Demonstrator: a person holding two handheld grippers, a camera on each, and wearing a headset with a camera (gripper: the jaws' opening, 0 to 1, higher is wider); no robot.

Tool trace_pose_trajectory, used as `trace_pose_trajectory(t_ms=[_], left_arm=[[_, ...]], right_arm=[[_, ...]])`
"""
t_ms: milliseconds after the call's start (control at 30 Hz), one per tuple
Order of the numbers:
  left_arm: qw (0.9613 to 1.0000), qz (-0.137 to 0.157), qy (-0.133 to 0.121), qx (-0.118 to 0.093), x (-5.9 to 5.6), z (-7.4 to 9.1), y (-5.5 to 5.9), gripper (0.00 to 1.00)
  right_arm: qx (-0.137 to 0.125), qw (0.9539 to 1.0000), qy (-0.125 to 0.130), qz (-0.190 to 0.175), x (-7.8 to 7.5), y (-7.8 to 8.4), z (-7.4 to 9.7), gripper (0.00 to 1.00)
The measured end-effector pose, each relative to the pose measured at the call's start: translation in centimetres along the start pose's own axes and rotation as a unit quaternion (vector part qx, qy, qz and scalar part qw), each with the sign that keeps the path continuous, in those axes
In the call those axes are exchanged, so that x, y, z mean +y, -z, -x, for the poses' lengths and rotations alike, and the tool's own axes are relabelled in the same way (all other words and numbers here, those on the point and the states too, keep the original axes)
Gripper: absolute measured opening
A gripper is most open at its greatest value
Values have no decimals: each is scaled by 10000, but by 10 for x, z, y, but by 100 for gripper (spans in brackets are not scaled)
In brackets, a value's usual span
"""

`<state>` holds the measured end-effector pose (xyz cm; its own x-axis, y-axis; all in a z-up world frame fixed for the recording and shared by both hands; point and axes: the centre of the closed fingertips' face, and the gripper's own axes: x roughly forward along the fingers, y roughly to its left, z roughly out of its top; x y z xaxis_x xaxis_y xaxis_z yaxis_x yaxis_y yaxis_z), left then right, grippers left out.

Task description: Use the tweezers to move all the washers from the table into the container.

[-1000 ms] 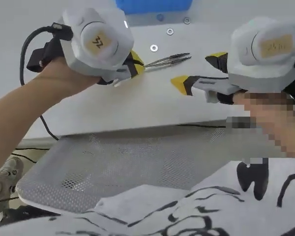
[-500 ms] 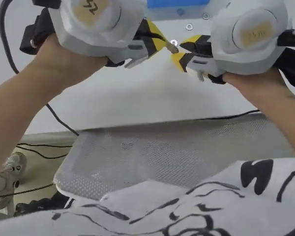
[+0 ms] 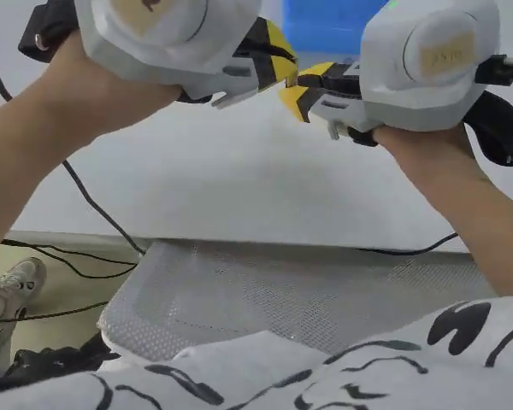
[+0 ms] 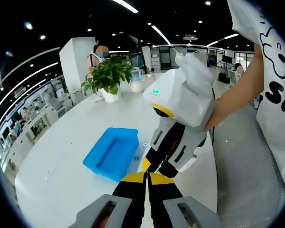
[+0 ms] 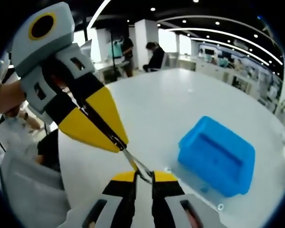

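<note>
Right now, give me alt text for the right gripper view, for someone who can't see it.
The left gripper reaches in from the left, its fingers shut on the tweezers, whose free end lies between the fingers of the right gripper at the bottom. Behind, a blue container sits on the white table.

Left tool (image 3: 287, 70) and right tool (image 3: 289, 94): white housings, yellow-black jaws; shirt (image 3: 265, 363) white, black print.

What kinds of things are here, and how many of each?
Grippers: 2, the left gripper and the right gripper
Tweezers: 1
Blue container: 1
Washers: 2 that I can make out
Total: 6
</note>
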<state>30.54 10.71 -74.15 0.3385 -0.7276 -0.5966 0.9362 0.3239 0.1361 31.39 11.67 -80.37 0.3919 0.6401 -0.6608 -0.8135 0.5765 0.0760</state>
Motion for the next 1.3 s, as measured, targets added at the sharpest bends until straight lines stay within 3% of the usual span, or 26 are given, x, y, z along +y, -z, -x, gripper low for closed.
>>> trace_pose_trajectory(t_ms=[167,300,467,700,1033,1300], left_arm=[[9999,-92,-20,81,11,-11,1,0],[9999,-81,-43,117,20,-15,-1,0],[9998,-102,-40,193,26,-21,-2,0],[9995,-96,6,288,28,-22,3,0],[9994,-252,-18,227,29,-25,1,0],[9993,-206,19,316,30,-29,3,0]], right_arm=[[-114,9996,27,-247,-16,0,-9,9],[-134,9999,42,-78,-19,-5,-11,8],[-146,9998,-48,-130,-23,-4,-16,8],[-139,9996,-168,-174,-22,-3,-21,8],[-184,9998,-57,-62,-30,-4,-20,8],[-57,9999,-102,34,-31,0,-22,8]])
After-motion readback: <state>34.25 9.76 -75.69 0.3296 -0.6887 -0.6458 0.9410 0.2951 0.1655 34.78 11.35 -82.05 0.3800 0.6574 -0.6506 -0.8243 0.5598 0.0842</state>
